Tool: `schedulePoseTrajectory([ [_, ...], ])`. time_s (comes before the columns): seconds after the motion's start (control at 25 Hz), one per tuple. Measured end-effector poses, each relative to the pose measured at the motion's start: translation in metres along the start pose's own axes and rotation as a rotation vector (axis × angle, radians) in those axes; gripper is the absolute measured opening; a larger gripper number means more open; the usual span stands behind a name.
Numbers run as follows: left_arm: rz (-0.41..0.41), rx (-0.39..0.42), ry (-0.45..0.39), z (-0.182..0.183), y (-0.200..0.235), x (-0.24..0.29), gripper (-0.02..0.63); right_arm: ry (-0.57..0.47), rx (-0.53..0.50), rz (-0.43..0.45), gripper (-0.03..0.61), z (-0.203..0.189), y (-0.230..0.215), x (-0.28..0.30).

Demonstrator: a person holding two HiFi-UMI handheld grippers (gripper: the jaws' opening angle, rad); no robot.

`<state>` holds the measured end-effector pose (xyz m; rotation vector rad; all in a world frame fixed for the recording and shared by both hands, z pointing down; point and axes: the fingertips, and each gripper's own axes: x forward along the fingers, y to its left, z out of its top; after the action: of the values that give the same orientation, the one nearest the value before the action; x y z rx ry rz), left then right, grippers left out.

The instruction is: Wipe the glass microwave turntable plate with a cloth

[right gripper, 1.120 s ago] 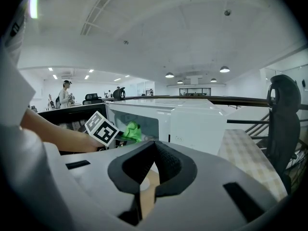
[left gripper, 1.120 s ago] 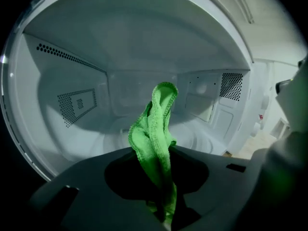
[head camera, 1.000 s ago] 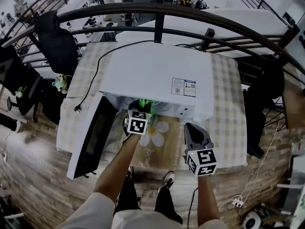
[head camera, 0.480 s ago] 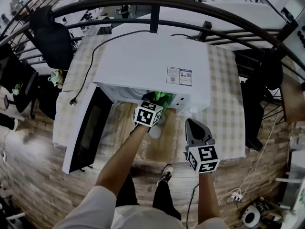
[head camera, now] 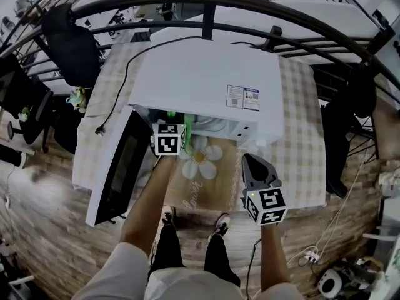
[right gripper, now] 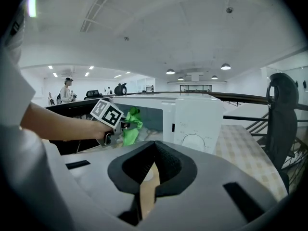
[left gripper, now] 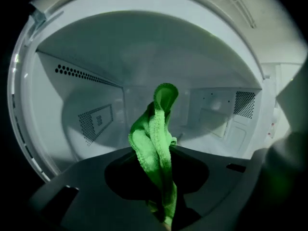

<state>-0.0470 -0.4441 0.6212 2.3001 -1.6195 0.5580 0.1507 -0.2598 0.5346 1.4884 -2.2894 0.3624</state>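
Note:
My left gripper (head camera: pixel 177 133) is at the mouth of the open white microwave (head camera: pixel 206 86), shut on a green cloth (head camera: pixel 187 122). In the left gripper view the cloth (left gripper: pixel 156 129) stands up from the jaws in front of the pale inside of the oven. I cannot make out the glass turntable plate clearly on the oven floor. From the right gripper view the left gripper (right gripper: pixel 122 124) and its cloth (right gripper: pixel 130 129) show at the oven opening. My right gripper (head camera: pixel 257 175) hangs in front of the microwave's control panel, shut and holding nothing.
The microwave door (head camera: pixel 115 174) swings open to the left. A tan placemat with a flower print (head camera: pixel 203 161) lies on the checked table (head camera: pixel 300 142) in front of the oven. A black power cable (head camera: pixel 125 86) runs off the left. A black railing (head camera: pixel 206 11) curves behind.
My left gripper has swung with the cloth from the right part of the oven opening to its left part. The right gripper has stayed almost still.

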Motion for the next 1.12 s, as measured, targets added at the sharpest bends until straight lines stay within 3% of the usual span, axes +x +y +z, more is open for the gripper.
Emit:
schedulePoseTrajectory([
  [0.24,0.042,0.100,0.130,-0.021,0.009,0.022,0.117,0.015,0.000,0.016,0.014,-0.005,0.006,0.009],
  [0.36,0.022,0.116,0.138,-0.024,0.000,0.026,0.115,0.018,0.000,0.013,0.014,-0.006,0.003,0.008],
  [0.72,-0.128,0.123,0.136,-0.023,-0.087,0.030,0.110,0.024,0.010,0.012,0.014,-0.011,-0.003,0.006],
  [0.96,-0.316,0.141,0.149,-0.014,-0.160,0.033,0.109,0.035,0.007,-0.001,0.014,-0.014,-0.007,0.001],
  [1.12,-0.348,0.110,0.098,-0.005,-0.156,0.024,0.112,0.035,0.001,0.000,0.014,-0.011,-0.004,0.000],
])
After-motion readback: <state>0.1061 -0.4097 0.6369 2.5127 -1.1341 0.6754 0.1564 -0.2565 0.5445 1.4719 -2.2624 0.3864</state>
